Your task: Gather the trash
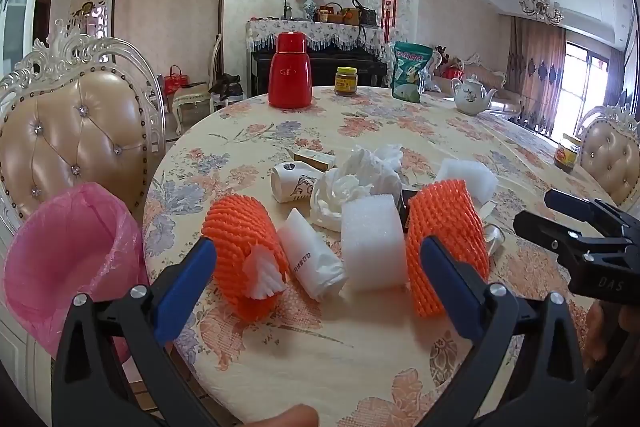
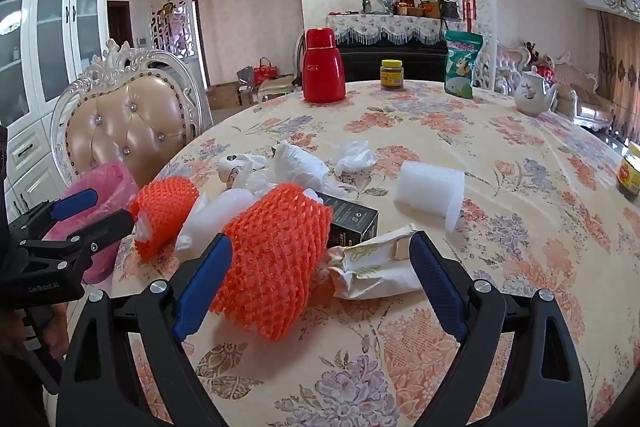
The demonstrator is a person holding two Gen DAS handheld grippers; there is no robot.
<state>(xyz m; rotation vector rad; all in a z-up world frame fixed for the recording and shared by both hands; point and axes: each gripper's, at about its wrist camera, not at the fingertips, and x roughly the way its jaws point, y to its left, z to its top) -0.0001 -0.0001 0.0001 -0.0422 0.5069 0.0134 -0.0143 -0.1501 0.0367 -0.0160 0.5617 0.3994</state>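
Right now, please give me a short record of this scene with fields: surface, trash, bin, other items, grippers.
surface: round table with floral cloth
trash: two orange foam nets, white foam roll, paper cup, crumpled white bags, black box, crumpled wrapper
bin: pink-lined bin, beside the table edge, left of the trash in the left wrist view
other items: red flask, two jars, green pouch, teapot
grippers: left gripper open, right gripper open, both holding nothing

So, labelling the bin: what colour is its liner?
Pink, a translucent bag liner in the bin; clearest in the left wrist view.
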